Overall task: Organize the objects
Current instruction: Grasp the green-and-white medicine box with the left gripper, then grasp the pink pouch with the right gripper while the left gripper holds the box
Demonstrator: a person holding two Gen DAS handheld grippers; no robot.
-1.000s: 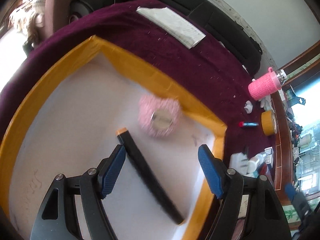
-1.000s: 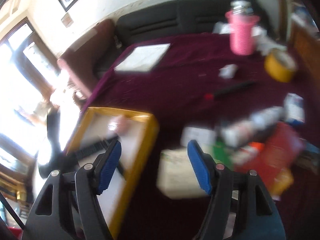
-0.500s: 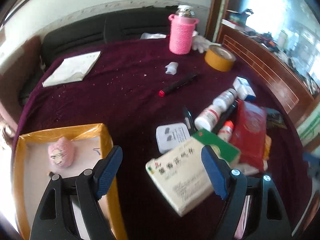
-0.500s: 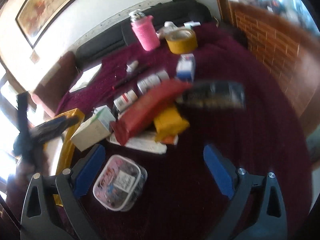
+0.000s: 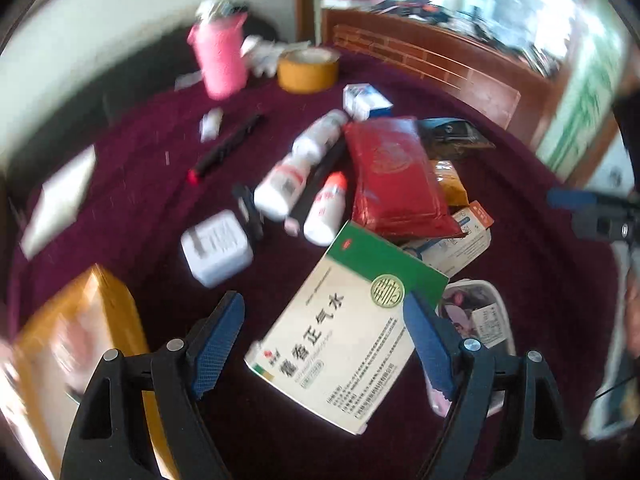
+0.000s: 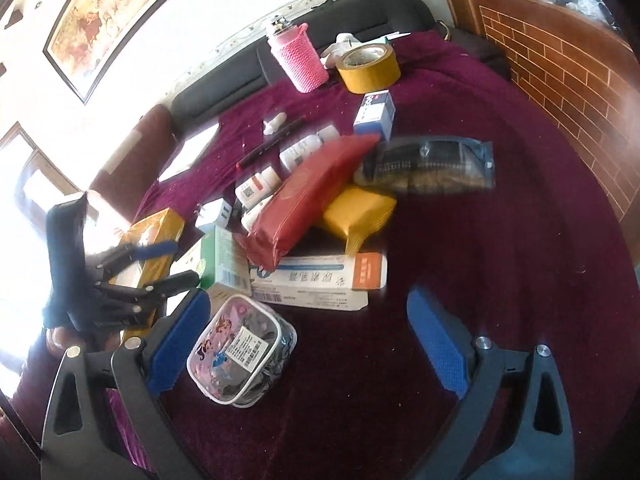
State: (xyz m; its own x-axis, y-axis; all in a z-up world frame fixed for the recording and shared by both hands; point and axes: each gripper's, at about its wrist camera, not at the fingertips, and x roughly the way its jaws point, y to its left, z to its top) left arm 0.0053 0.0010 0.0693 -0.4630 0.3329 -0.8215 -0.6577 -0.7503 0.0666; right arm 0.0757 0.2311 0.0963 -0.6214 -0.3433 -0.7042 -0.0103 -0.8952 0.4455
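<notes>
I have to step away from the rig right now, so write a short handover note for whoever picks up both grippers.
Left gripper: open, empty, above the green-and-white medicine box.
Right gripper: open, empty, beside the clear plastic tub.
Yellow tray sits at the left; what it holds is blurred.
Left to sort on the maroon cloth: red pouch, white bottles, yellow packet, flat carton, tape roll, pink bottle.

A maroon cloth [image 6: 500, 240] covers the table. Far on it stand a pink bottle [image 6: 302, 60] and tape roll [image 6: 368, 66]; nearer lie a marker [image 5: 226, 148], adapter [image 5: 216, 248], clear tub [image 6: 240, 356] and yellow tray [image 5: 80, 320] at left.
</notes>
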